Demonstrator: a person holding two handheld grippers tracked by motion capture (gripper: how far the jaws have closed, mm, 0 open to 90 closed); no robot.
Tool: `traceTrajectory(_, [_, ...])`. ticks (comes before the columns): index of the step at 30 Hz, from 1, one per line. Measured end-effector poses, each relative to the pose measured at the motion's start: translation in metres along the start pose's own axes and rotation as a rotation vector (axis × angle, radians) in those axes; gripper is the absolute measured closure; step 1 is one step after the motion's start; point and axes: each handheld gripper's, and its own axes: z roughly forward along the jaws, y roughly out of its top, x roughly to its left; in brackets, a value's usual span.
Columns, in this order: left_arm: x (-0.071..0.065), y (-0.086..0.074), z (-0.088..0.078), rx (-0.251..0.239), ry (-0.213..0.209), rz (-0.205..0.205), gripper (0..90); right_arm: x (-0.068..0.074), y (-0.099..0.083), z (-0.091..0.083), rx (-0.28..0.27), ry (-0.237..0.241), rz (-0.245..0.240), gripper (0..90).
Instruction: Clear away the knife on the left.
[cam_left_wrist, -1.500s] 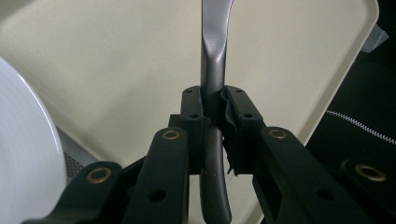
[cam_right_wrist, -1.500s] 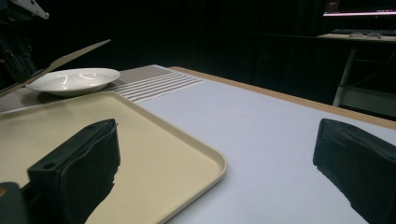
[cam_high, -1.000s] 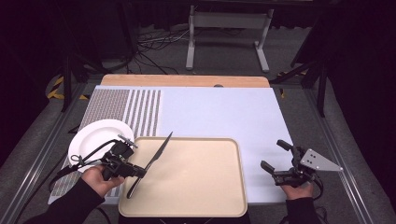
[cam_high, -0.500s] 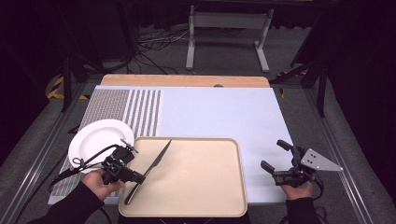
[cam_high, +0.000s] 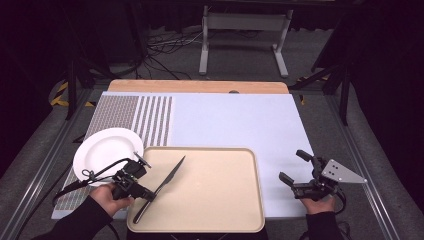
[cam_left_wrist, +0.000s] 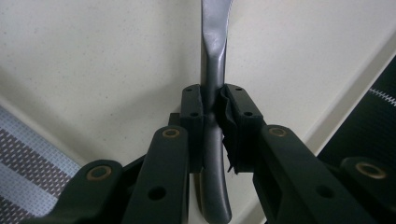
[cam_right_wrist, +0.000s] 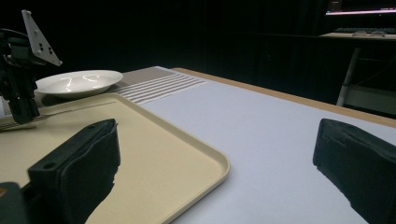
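Left hand: comes in from the near left corner of the high view, the dark sleeve slanting up and to the right, the hand wrapped around the gripper body beside the tray's near left corner.
Left gripper: points to the right and a little toward the near edge, low over the tray's left rim; its cable loops back to the left over the mat.
Left jaws: drawn in close and pinching the knife; in the left gripper view the two black pads press on either side of the handle where it narrows toward the blade.
Knife: dark grey, lying slantwise at the left end of the tray, the handle end near, at the tray's near left, and the tip pointing far and to the right.
Tray: beige, with rounded corners, at the near middle of the table.
Plate: white, on the mat just left of the tray's far left corner, apart from the knife.
Right hand: at the near right, on the pale mat right of the tray, well apart from the knife.
Right gripper: points left and slightly away, held level, with the grey plate on top.
Right jaws: spread wide, nothing between them; the right gripper view shows bare mat and the tray's corner in the gap.
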Motion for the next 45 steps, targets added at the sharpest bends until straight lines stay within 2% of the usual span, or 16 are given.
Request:
traceTrajectory(13, [0.002,0.001,0.003,0.041,0.022,0.001,79.1,0.000,0.000,-0.001,0.001,0.000,0.001,1.4])
traceTrajectory(18, [0.002,0.001,0.004,0.037,0.023,-0.006,79.0,0.000,0.000,0.000,-0.001,0.002,0.000,1.4])
traceTrajectory(19, [0.002,0.001,0.002,0.034,0.034,0.001,87.6,0.000,0.000,0.000,-0.001,0.003,-0.001,1.4])
traceTrajectory(20, [0.003,0.001,-0.001,0.015,0.025,0.003,87.6,0.000,0.000,0.000,-0.001,0.003,-0.001,1.4])
traceTrajectory(22, [0.001,0.001,-0.006,-0.002,0.039,0.007,85.5,0.000,0.000,0.000,-0.001,0.004,0.001,1.4])
traceTrajectory(24, [0.001,0.003,-0.010,-0.027,0.028,0.015,70.5,0.000,0.000,0.000,-0.001,0.005,0.001,1.4])
traceTrajectory(26, [-0.001,0.003,-0.014,-0.065,0.029,0.047,65.5,0.000,0.000,0.000,-0.001,0.003,-0.002,1.4])
traceTrajectory(28, [-0.004,0.005,-0.021,-0.130,0.015,0.091,60.8,0.000,0.000,0.000,-0.001,0.003,0.001,1.4])
traceTrajectory(29, [-0.005,0.005,-0.023,-0.144,0.002,0.103,60.9,0.000,0.000,0.000,0.000,0.003,0.000,1.4])
traceTrajectory(30, [-0.006,0.006,-0.026,-0.179,0.010,0.144,63.2,0.000,0.000,0.000,0.001,0.002,-0.001,1.4])
traceTrajectory(35, [-0.010,0.012,-0.033,-0.275,0.013,0.188,88.9,0.000,0.000,0.000,0.002,0.001,-0.003,1.4])
traceTrajectory(40, [-0.009,0.020,-0.030,-0.367,0.004,0.212,90.0,0.000,-0.001,0.001,0.007,0.002,-0.002,1.4])
traceTrajectory(42, [-0.010,0.024,-0.028,-0.375,0.009,0.228,90.0,0.000,-0.001,0.001,0.007,0.002,-0.001,1.4])
traceTrajectory(43, [-0.015,0.027,-0.027,-0.371,0.036,0.245,90.0,0.000,-0.001,0.001,0.008,0.001,-0.001,1.4])
traceTrajectory(44, [-0.019,0.030,-0.024,-0.388,0.021,0.275,90.0,0.000,-0.001,0.001,0.008,0.002,0.001,1.4])
traceTrajectory(45, [-0.019,0.030,-0.024,-0.388,0.021,0.275,90.0,0.000,-0.001,0.001,0.008,0.002,0.001,1.4])
